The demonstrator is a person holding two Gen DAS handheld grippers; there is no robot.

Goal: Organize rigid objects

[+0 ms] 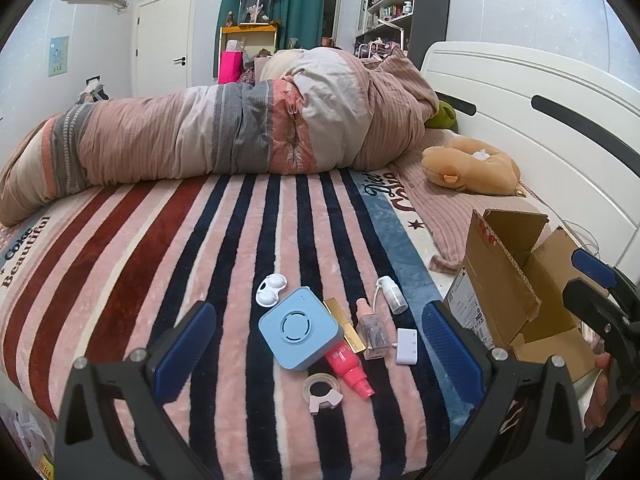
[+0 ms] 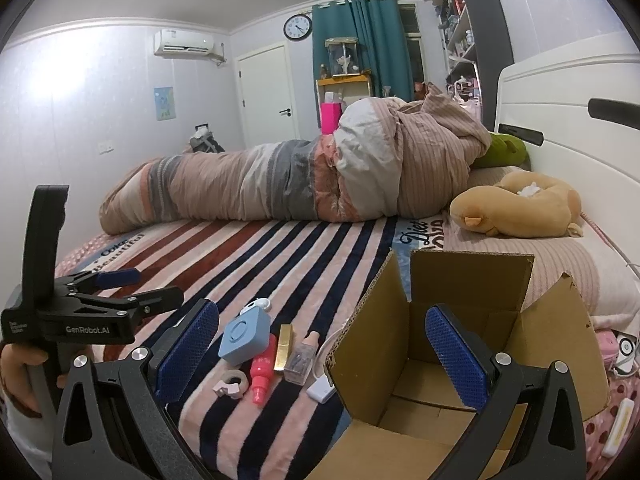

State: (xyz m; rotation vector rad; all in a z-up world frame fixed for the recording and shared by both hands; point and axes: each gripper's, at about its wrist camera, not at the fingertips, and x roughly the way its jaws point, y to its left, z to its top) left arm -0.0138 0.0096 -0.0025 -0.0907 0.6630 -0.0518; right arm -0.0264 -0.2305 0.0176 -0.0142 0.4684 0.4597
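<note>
A cluster of small items lies on the striped blanket: a blue square speaker, a white lens case, a gold bar, a pink spray bottle, a clear bottle, a small white-capped sprayer, a white adapter and a pale tape ring. My left gripper hovers open just short of them, holding nothing. An open cardboard box stands to their right with nothing inside. My right gripper is open and empty at the box's near left corner.
A rolled quilt lies across the far side of the bed. A tan plush toy rests near the white headboard. Small items lie on pink dotted fabric right of the box. A hand holds the left gripper.
</note>
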